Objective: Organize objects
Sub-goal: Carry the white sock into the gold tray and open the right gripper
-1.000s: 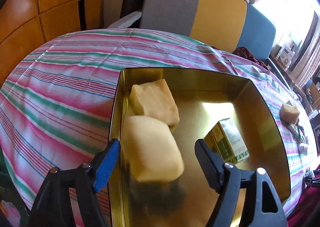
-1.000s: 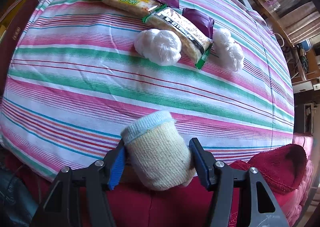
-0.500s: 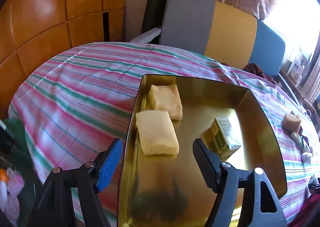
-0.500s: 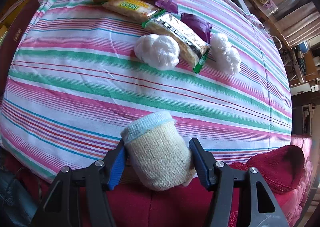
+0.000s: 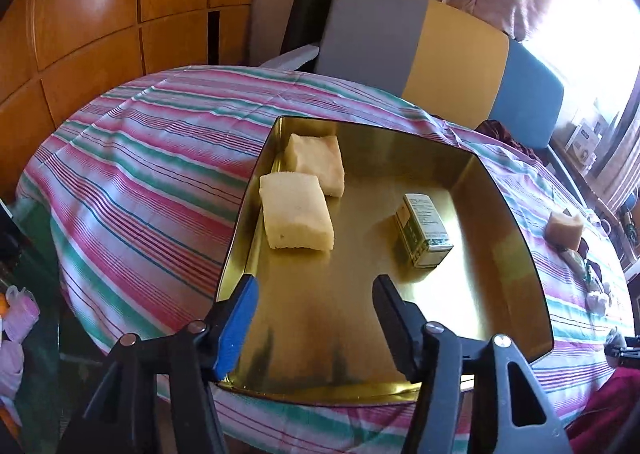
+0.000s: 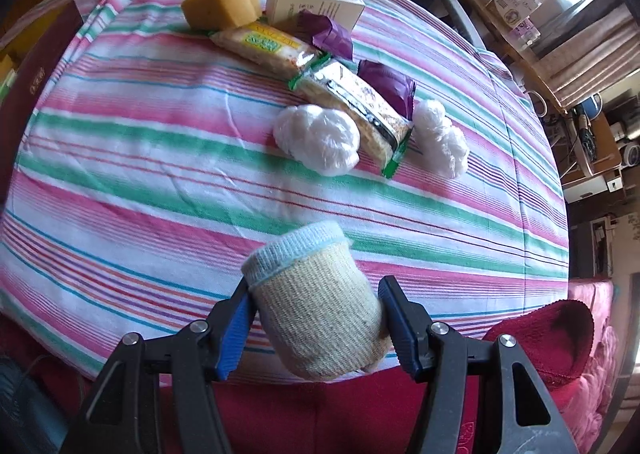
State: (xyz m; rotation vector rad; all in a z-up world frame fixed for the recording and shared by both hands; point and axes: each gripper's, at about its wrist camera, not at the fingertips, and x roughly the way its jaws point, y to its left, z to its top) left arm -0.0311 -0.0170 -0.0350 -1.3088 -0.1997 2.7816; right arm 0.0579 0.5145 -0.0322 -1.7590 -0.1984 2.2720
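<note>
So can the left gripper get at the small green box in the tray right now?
Probably yes. The left gripper is open and empty over the tray's near end, and the green box lies just ahead, right of centre, with bare tray floor between and the sponges off to the left.

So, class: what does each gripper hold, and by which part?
Left gripper: nothing, open. Right gripper: the rolled sock, pinched across its beige sides.

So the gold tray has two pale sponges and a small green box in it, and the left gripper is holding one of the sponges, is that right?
Not quite. The left gripper is open and holds nothing. The left wrist view shows both pale sponges lying in the gold tray, clear of the fingers, with the small green box beside them.
</note>
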